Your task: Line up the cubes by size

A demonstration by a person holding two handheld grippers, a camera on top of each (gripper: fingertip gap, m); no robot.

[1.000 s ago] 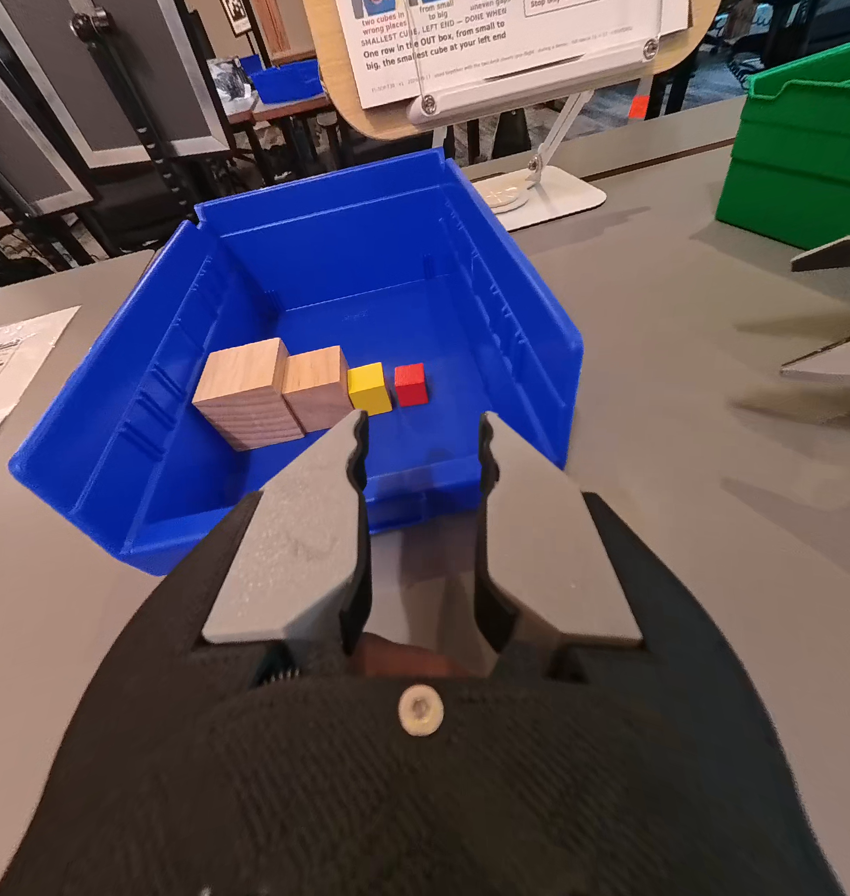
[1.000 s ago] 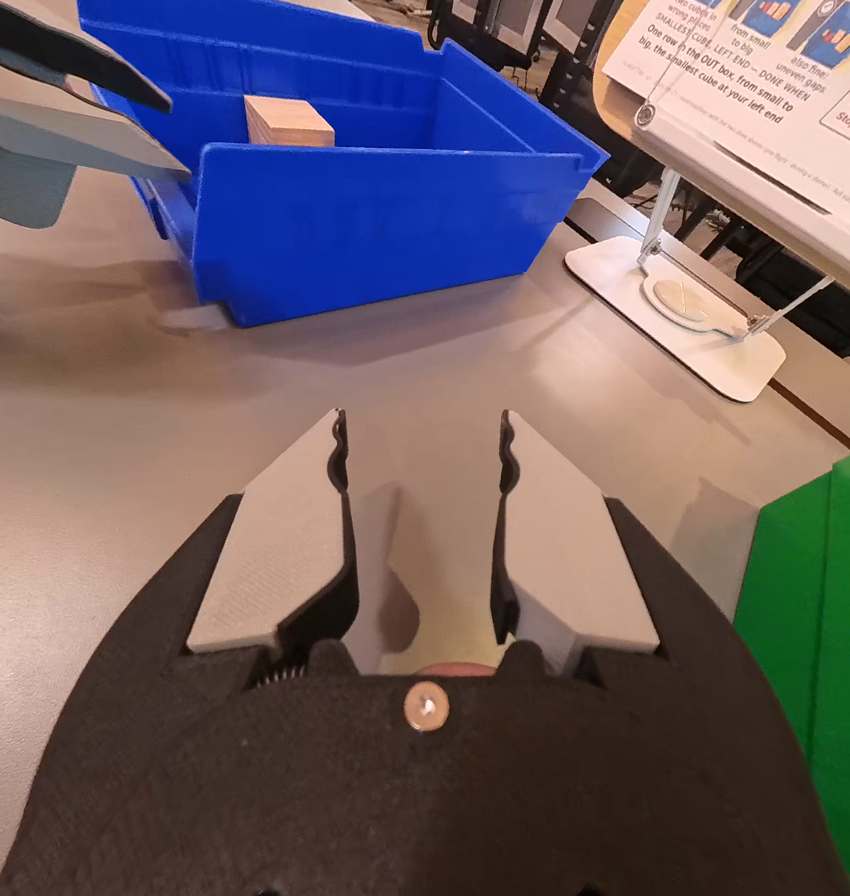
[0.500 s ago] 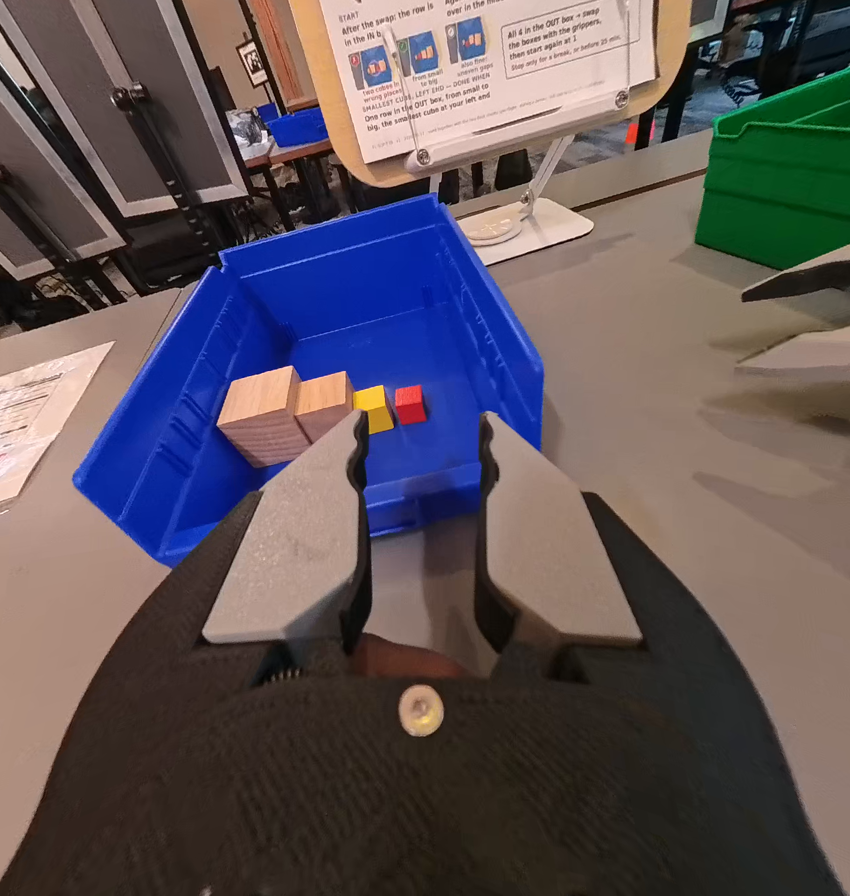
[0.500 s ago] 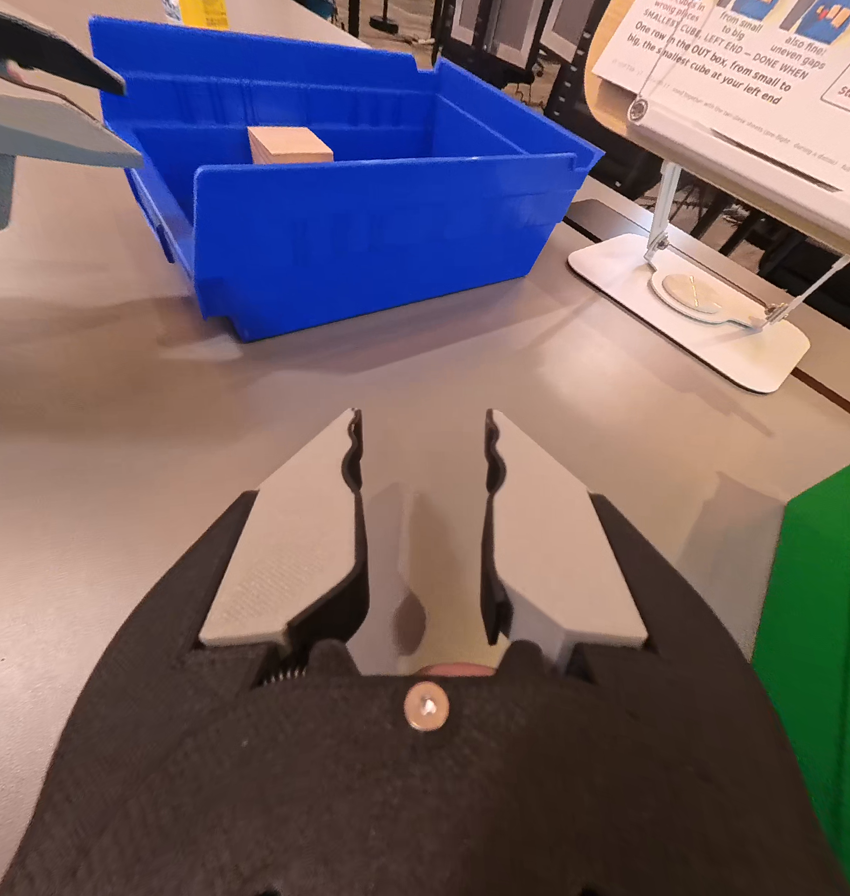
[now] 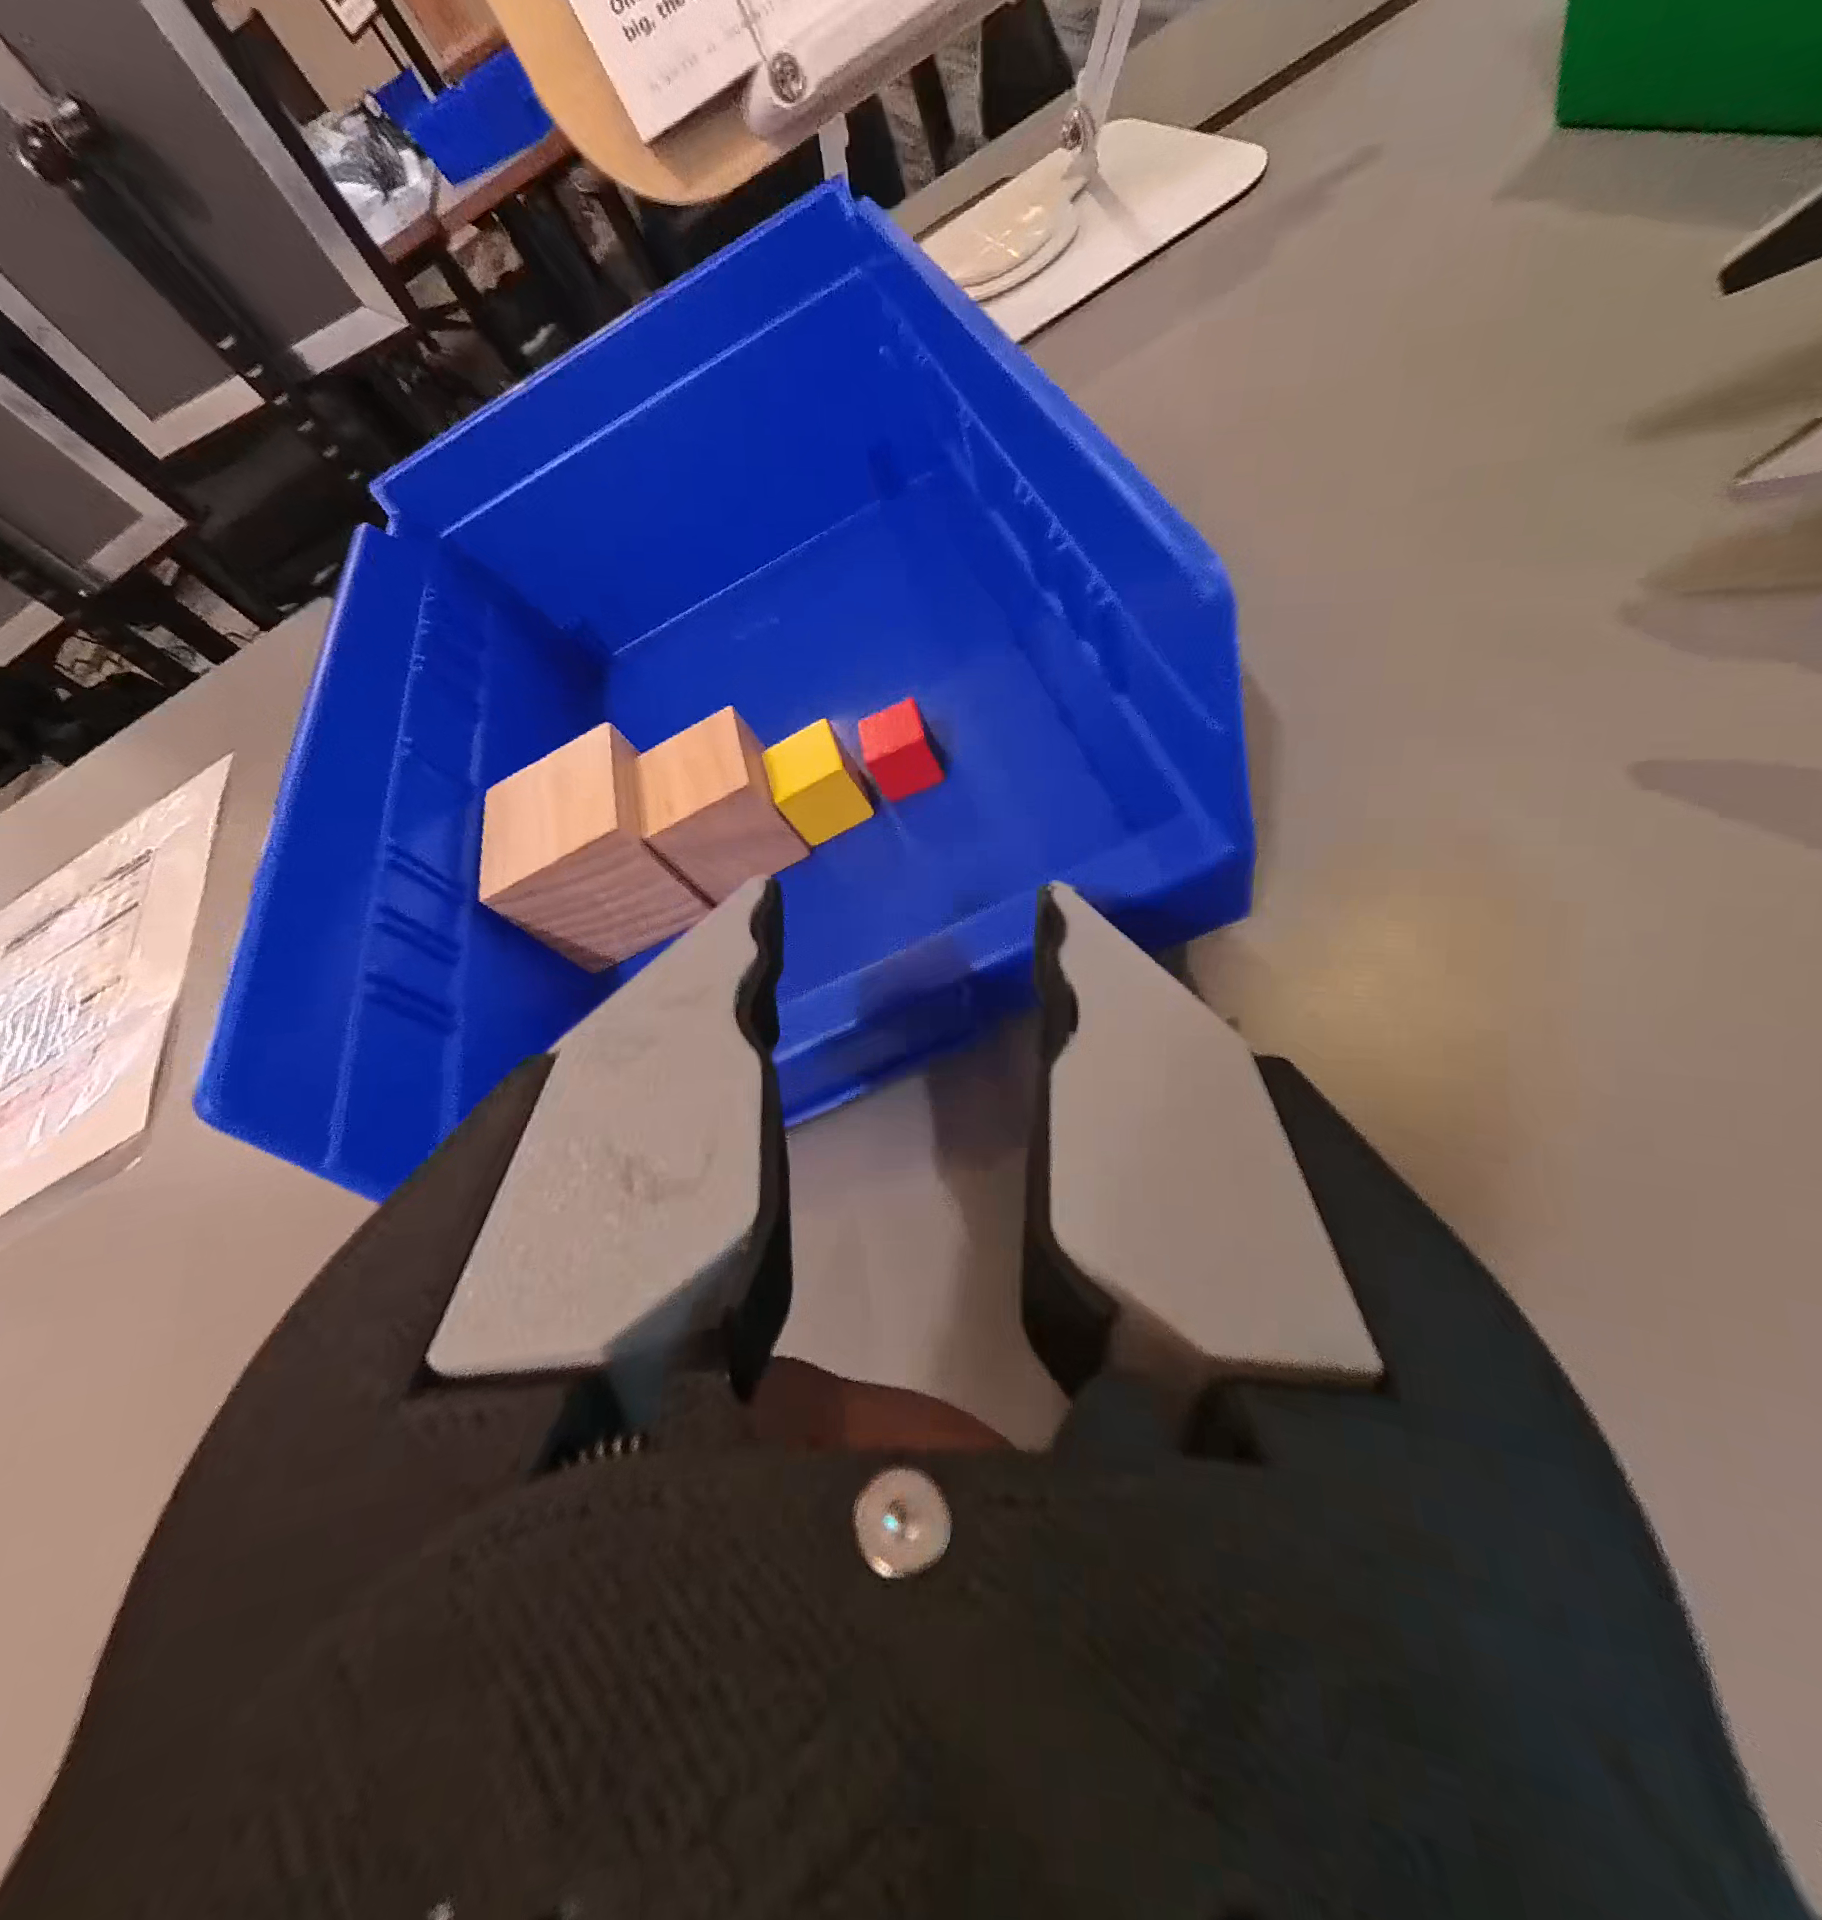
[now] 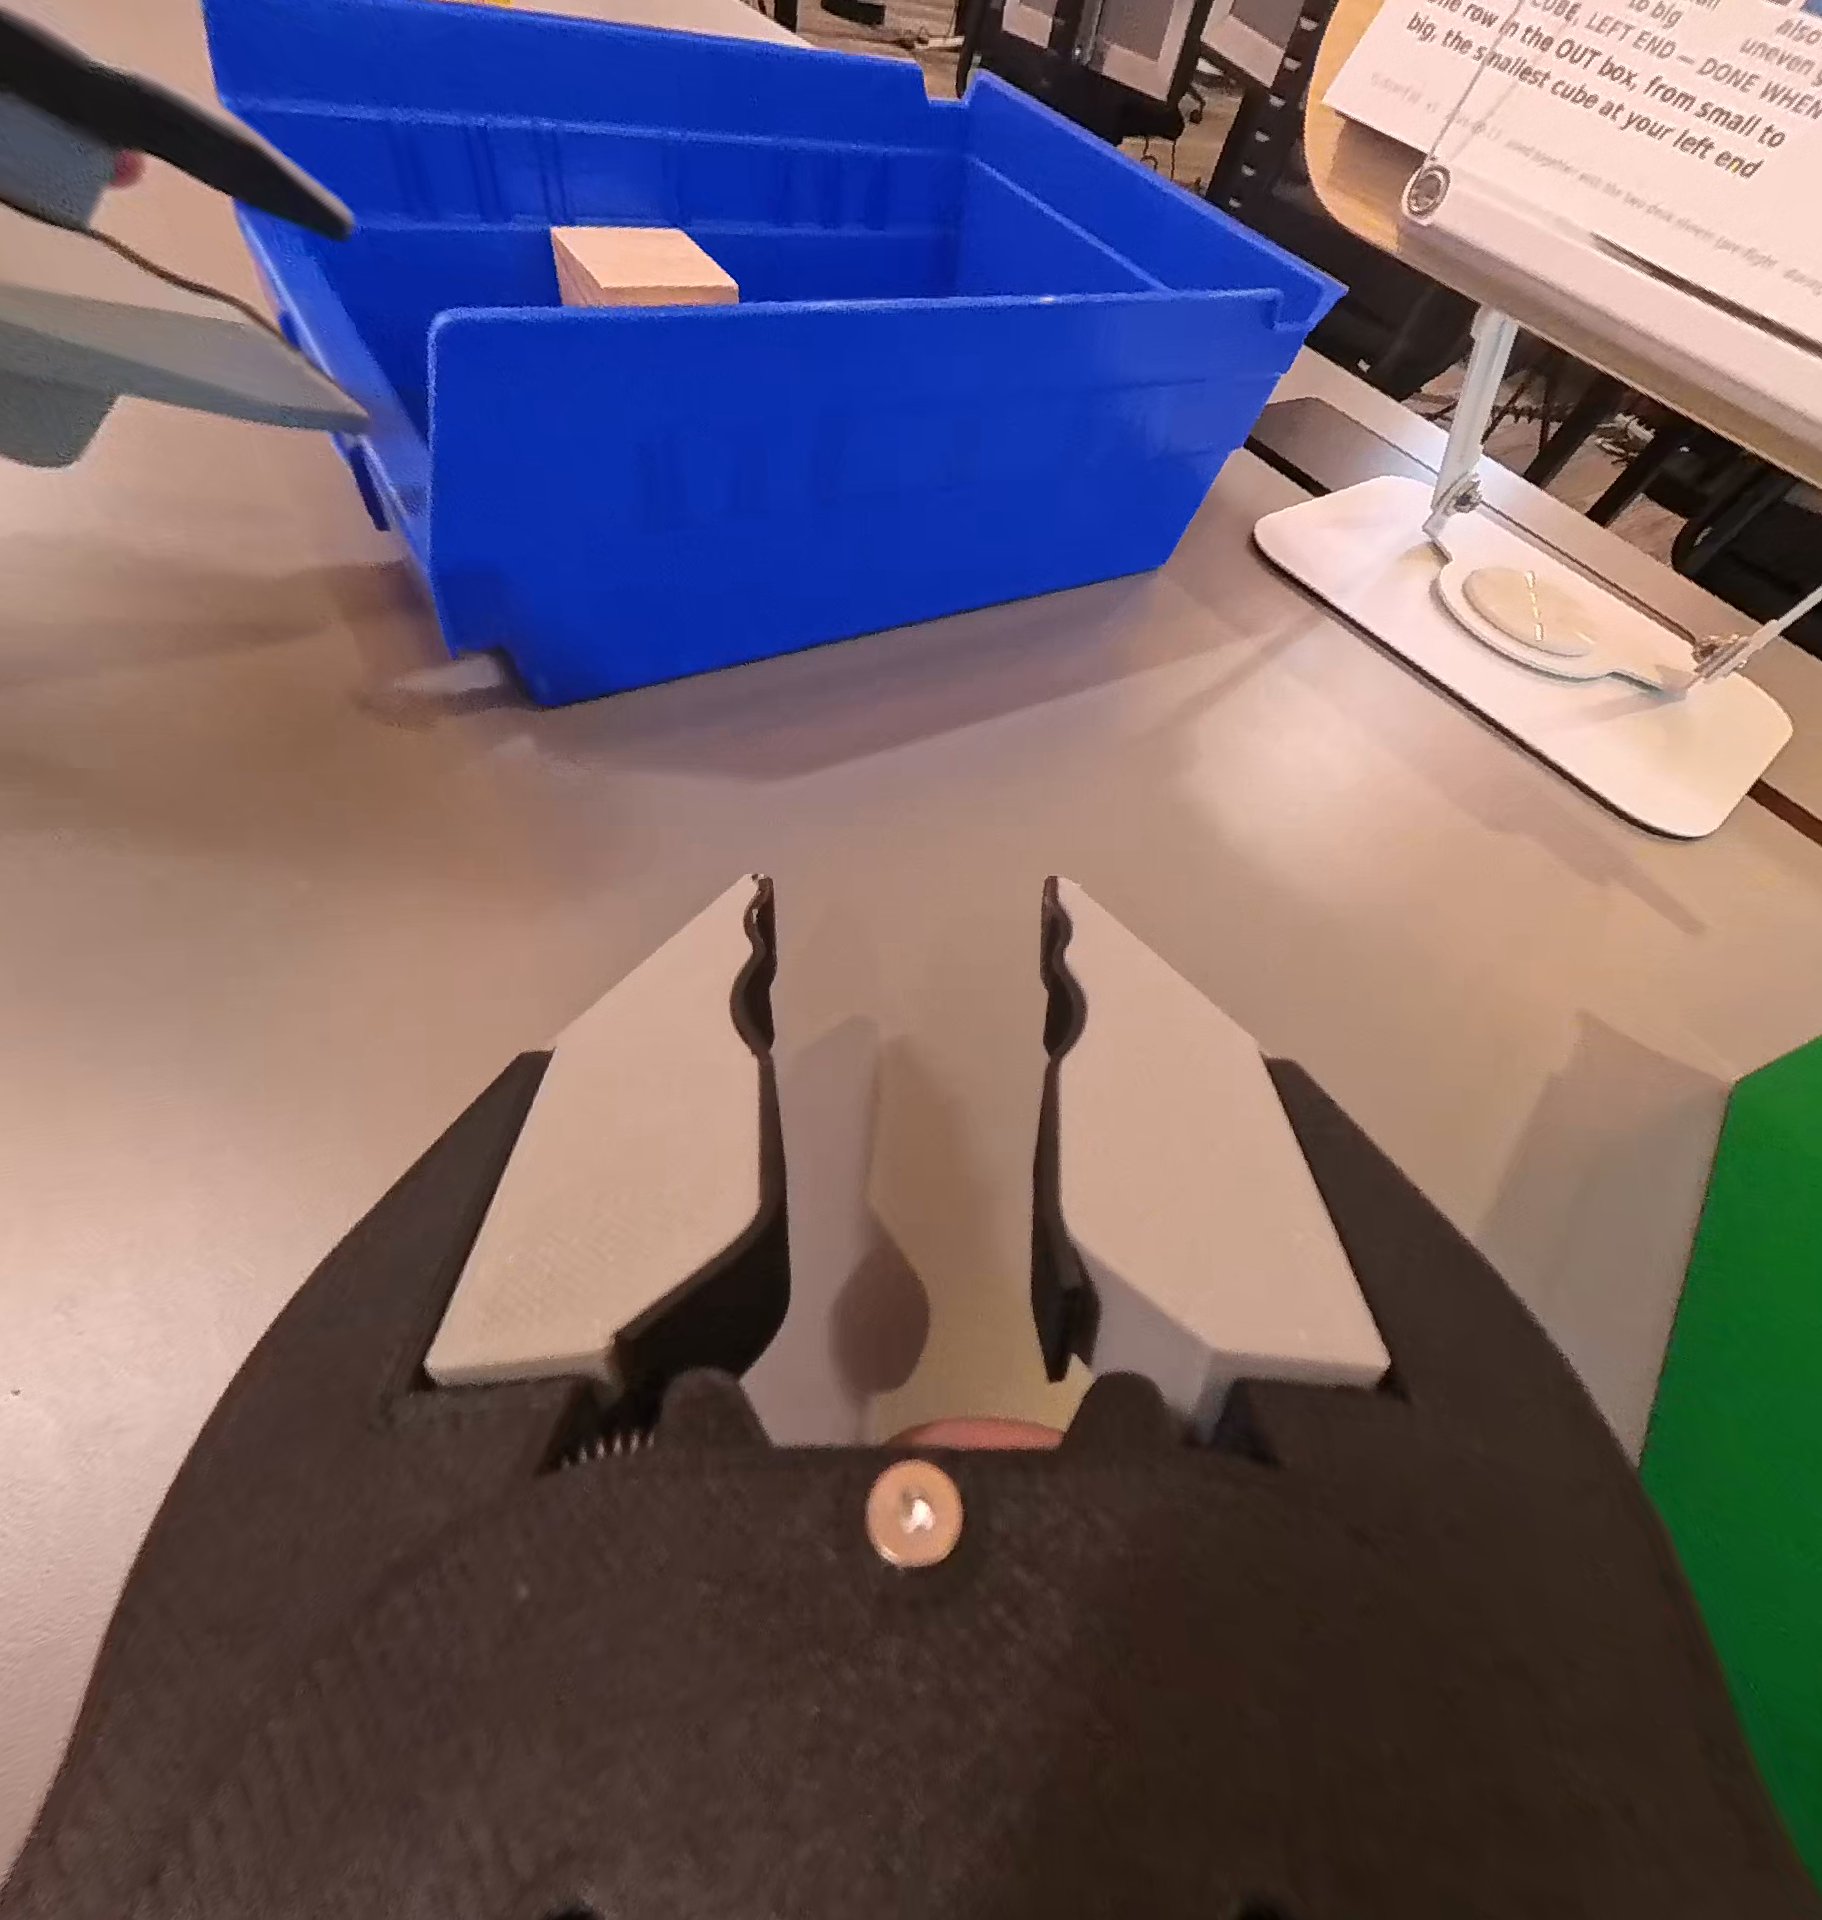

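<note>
So the four cubes sit in a row inside the blue bin [image 5: 1115,582]: big wooden cube [image 5: 564,842] at 9 o'clock, then smaller wooden cube [image 5: 715,810], yellow cube [image 5: 815,781], and red cube [image 5: 896,746] at 3 o'clock, with a small gap before it. Left tongs [image 5: 902,914] hover at the bin's 6 o'clock edge, released and empty. Right tongs [image 6: 907,904] are also released, over bare table [image 6: 263,935].

The room is bright, with light coming from above. A warm shiny patch glows on the grey worktop [image 5: 1426,966]. Soft shadows lie under the blue bin [image 6: 813,488]. Straight lines bend near the picture edges. The far tool [image 6: 159,301] and the edges look smeared.
</note>
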